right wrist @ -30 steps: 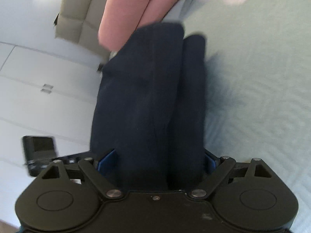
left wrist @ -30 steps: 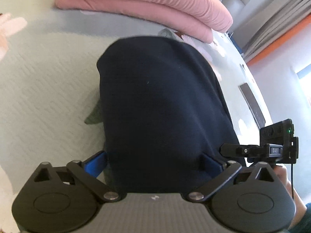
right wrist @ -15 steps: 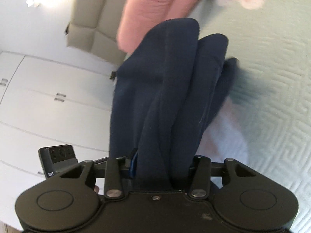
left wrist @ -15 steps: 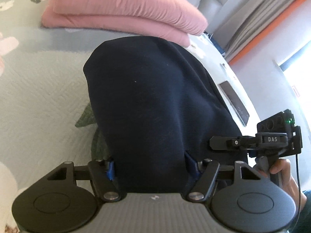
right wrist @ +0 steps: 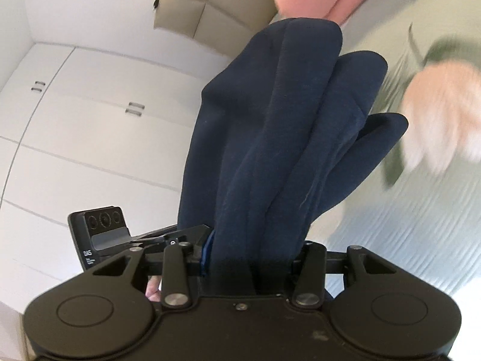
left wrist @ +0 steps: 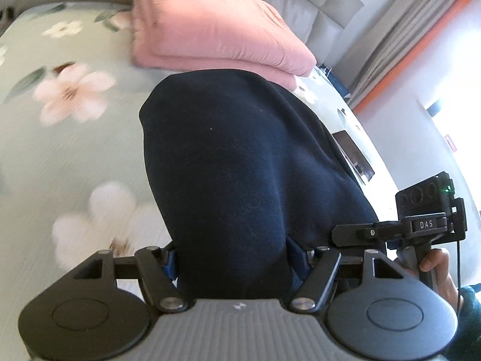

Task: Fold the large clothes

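A dark navy garment [left wrist: 240, 168] is held up off the bed by both grippers. My left gripper [left wrist: 233, 258] is shut on the garment's near edge; the cloth hides its fingertips and bulges forward in a rounded fold. My right gripper [right wrist: 255, 255] is shut on another bunched part of the same navy garment [right wrist: 279, 138], which hangs in several thick folds in front of it. The right gripper also shows at the right of the left wrist view [left wrist: 421, 225].
The bed has a pale green floral quilt [left wrist: 66, 150]. A folded pink duvet [left wrist: 216, 36] lies at the head, against a beige headboard [right wrist: 216, 3]. White wardrobe doors [right wrist: 90, 120] stand to the left. A dark flat device [left wrist: 354, 156] lies near the bed's right edge.
Both grippers closed onto the navy garment and lifted it off the bed. The views tilted up, so more of the pink duvet, headboard and wardrobe shows.
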The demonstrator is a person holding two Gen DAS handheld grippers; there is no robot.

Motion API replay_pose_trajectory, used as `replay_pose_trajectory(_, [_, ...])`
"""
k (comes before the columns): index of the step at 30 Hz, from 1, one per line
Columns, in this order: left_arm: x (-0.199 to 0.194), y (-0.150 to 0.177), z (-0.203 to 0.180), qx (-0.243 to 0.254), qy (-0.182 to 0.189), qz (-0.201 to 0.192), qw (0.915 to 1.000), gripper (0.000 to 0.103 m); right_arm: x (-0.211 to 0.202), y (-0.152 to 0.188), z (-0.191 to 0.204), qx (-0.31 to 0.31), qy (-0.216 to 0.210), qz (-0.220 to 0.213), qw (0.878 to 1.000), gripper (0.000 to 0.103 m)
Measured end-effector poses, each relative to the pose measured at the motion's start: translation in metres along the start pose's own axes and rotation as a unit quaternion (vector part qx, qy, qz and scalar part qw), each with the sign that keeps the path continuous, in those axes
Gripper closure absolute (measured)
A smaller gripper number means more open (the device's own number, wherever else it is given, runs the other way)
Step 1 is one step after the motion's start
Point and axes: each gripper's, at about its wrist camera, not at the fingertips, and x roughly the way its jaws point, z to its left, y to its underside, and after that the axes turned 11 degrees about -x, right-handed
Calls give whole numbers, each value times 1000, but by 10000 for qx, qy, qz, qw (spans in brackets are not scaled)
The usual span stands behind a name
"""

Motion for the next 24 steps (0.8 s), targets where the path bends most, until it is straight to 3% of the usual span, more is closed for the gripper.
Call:
replay_pose_trajectory(3, [-14, 28, 28, -190, 57, 79, 9998, 32, 11, 32, 14, 23, -83, 154, 9998, 49])
replay_pose_trajectory(7, [0, 59, 70, -375, -1, 42, 9993, 29, 28, 67, 5, 120, 76, 300, 9994, 49])
replay_pose_trajectory(10, [22, 88, 112, -870, -502, 15, 9949, 35, 42, 85, -35, 368, 552, 342, 9972, 49])
replay_pose_trajectory(11, [28, 98, 120, -773, -697, 85, 9945, 32, 45, 91, -52, 549, 852, 355, 9942, 49])
replay_pose_trajectory(12, [27, 107, 124, -638, -624, -33, 9960, 19, 47, 94, -65, 575, 1124, 393, 9912, 48])
replay_pose_trajectory(13, [22, 115, 126, -643, -602, -229, 9958, 16, 47, 97, -75, 495, 1256, 418, 9900, 32])
replay_pose_trajectory(17, [2, 129, 116, -654, -1010, -520, 9914, 18, 40, 98, -74, 82, 1523, 391, 9875, 29])
replay_pose_trajectory(20, [-20, 138, 95, -425, -938, -531, 9933, 21, 47, 84, -40, -228, 1998, 272, 9792, 26])
replay_pose_trajectory(24, [-23, 153, 71, -300, -1342, -460, 9894, 13, 14, 91, -1, -323, 1780, -149, 9834, 23])
